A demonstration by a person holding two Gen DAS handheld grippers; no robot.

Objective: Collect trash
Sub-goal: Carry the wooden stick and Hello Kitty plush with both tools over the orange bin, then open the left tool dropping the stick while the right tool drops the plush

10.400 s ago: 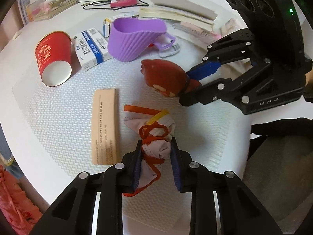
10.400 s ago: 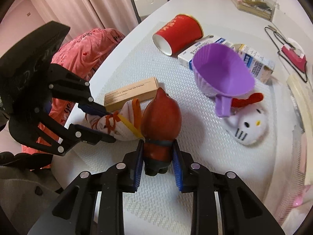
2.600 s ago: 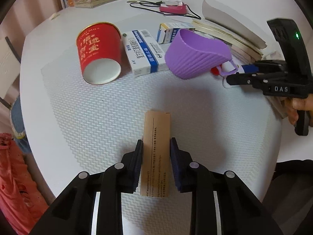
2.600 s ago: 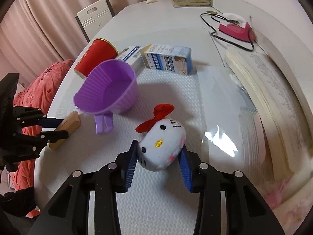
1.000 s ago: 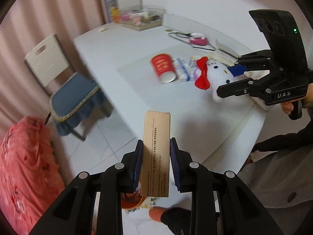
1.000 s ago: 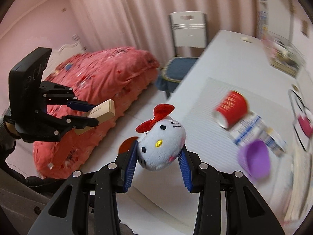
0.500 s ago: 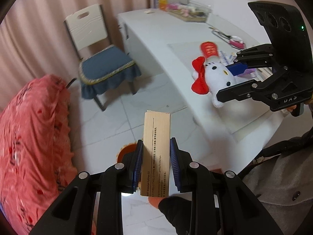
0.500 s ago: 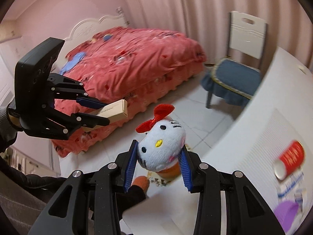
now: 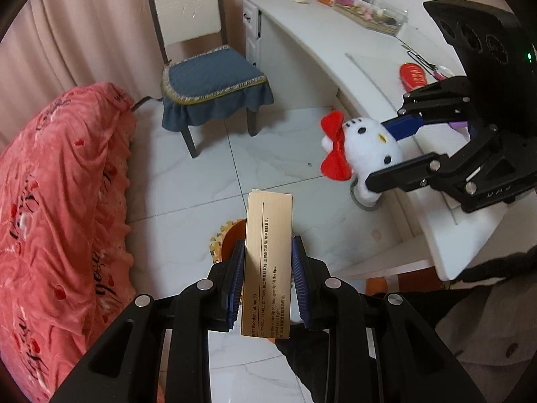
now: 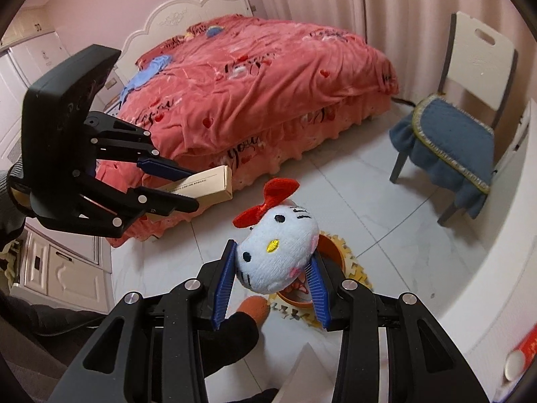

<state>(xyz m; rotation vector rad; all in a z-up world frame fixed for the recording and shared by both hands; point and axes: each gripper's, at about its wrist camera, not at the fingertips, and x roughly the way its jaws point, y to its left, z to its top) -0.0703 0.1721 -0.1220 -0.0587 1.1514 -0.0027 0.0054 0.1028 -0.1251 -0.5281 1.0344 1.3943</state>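
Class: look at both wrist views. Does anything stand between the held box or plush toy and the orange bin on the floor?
Nothing visible does. The box and the plush each hang over open floor above the orange bin; only its rim shows behind them.

Two matte black handheld tools of identical build. Left gripper [image 9: 267, 278]: linked black arms pinned with silver screws, blue ribbed pads [image 9: 235, 280] lining the fingers, a boxy black housing [image 10: 63, 100] behind. Right gripper [image 10: 271, 287]: same blue pads, same silver screws, raised lettering on the body, a small green light [image 9: 529, 56] on its housing. Black trousers [image 10: 231, 339], orange footwear [image 10: 256, 305], grey coat [image 9: 493, 346] with round buttons.
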